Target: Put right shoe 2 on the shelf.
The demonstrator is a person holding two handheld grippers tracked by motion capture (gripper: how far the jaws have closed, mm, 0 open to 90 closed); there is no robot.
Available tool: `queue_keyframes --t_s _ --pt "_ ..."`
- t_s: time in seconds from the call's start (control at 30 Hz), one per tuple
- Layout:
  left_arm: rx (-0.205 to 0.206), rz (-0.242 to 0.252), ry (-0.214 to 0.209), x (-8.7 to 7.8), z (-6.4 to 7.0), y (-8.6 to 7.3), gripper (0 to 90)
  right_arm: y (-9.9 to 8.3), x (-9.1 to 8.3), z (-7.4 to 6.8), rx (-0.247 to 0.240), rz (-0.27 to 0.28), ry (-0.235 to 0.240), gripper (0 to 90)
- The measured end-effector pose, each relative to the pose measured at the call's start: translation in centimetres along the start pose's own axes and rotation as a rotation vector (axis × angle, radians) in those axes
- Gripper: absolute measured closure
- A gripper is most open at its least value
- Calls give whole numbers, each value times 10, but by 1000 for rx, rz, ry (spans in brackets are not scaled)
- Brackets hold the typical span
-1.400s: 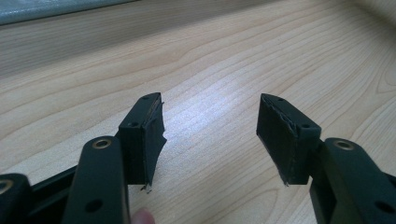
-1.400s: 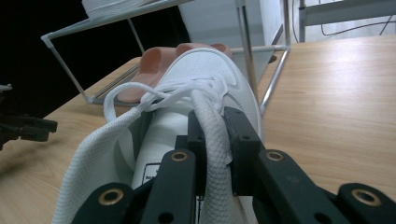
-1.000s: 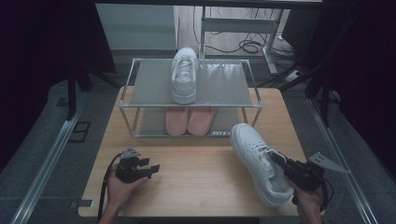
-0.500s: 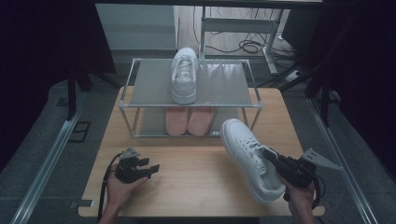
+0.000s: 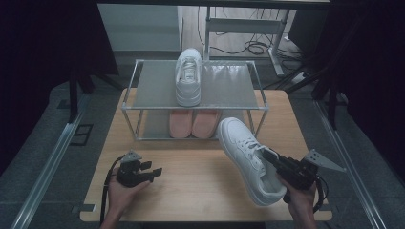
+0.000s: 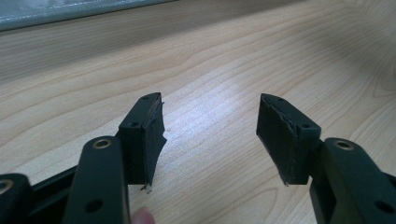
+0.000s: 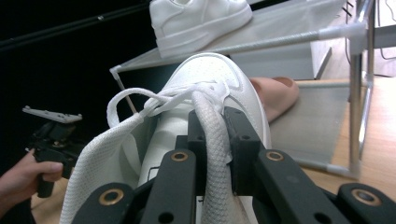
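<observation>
At table's right, right gripper fingers clamp white sneaker, toe twd rack; left gripper fingers apart.

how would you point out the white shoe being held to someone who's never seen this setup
Start at the metal shoe rack at the back of the wooden table. In front of its right end, a white sneaker hangs tilted, pinched by the right gripper. Unlike the other white sneaker on top and the pink pair below, it is off the rack.

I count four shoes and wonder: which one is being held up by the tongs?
The white sneaker at the table's right front, pinched by its tongue in the right tongs. Its twin sits atop the rack; the pink pair lies below.
</observation>
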State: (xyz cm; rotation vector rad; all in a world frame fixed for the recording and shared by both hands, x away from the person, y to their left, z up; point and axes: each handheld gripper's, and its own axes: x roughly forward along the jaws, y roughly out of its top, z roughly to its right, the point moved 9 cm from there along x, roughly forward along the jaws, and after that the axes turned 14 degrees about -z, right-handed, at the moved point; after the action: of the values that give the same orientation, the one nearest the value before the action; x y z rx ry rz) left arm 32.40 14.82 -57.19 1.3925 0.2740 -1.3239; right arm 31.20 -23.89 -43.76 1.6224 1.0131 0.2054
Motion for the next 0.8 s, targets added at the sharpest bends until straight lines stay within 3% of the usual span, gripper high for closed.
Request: queue_keyframes --t_s 0.37,0.8 --pt "4 -6 0 1 1 0 417 23 0 -16 3 61 54 823" --pt "4 -2 2 0 -1 -1 417 48 14 -28 -12 78 57 823"
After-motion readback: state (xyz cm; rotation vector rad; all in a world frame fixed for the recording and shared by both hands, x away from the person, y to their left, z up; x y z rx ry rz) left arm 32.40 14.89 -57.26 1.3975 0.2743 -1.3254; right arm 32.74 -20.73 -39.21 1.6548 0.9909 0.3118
